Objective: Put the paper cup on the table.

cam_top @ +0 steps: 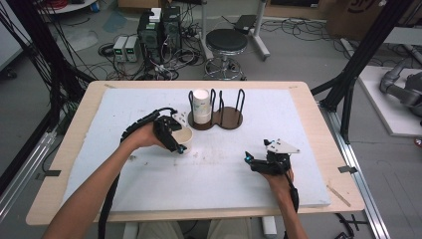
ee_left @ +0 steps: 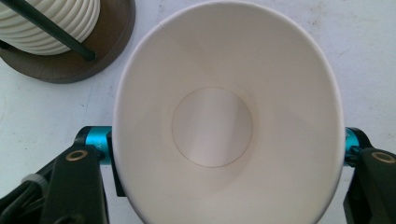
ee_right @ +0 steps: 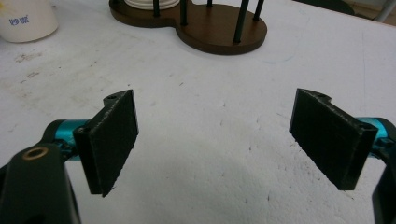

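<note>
Paper cup (ee_left: 219, 121), white and empty, sits upright on the tabletop (cam_top: 298, 149) left of centre, just in front of the cup holder (cam_top: 217, 119), and is pinched between the jaws of the left gripper (cam_top: 175, 140). In the left gripper view the cup's rim is squeezed into an oval, with a jaw pressing in from either side and the round bottom showing plainly inside. The grip is tight: the jaws are drawn in close on the cup's wall. The holder has a dark brown double-round base with thin black upright rods; its left bay carries a stack of white ribbed cups (cam_top: 201, 107), while the right bay stands bare. The held cup is near the holder's left bay but apart from it. Farther out, toward the near right part of the tabletop, the right gripper (cam_top: 251, 160) hangs low over the white surface, well apart from cup and holder. Its jaws are spread wide, with nothing between the black pads (ee_right: 114, 140), and only stained white tabletop shows in the gap.
</note>
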